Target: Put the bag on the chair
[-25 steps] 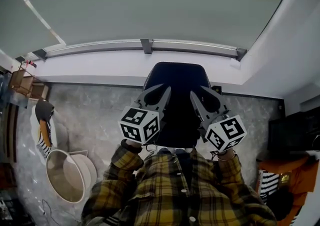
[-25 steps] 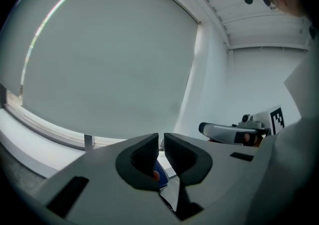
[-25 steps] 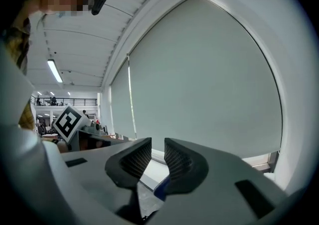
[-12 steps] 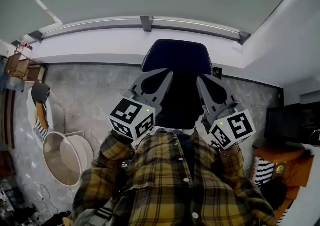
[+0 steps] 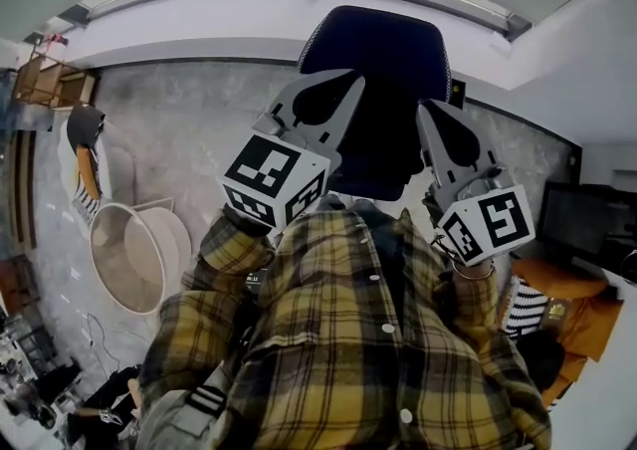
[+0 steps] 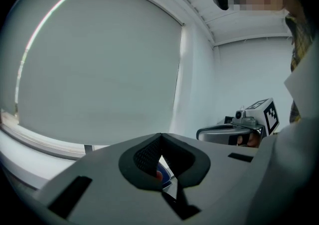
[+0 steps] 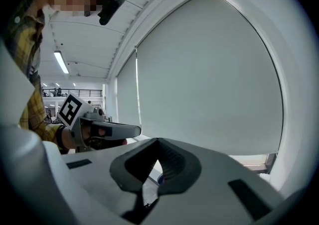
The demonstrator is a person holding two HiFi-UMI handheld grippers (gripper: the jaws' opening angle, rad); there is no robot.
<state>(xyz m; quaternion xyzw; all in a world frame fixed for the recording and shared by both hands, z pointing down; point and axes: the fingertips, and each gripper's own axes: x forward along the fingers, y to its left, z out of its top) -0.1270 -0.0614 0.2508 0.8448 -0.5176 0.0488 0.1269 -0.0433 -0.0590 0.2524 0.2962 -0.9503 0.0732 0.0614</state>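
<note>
A dark blue office chair stands straight ahead of me, its backrest toward the window wall. No bag shows in any view. My left gripper is raised in front of the chair's left side, jaws shut with nothing visible between them. My right gripper is raised by the chair's right side, also shut and empty. In the left gripper view the shut left gripper points at a grey window blind, with the right gripper beside it. The right gripper view shows the shut right gripper and the left gripper.
A white round basket stands on the marbled floor at my left, with a black and orange object behind it. Dark furniture and orange cloth lie at the right. A window ledge runs behind the chair.
Both grippers' jaws have come together. The head view has dropped, so the chair and both grippers sit higher and larger in the frame, and more of my plaid shirt shows.
</note>
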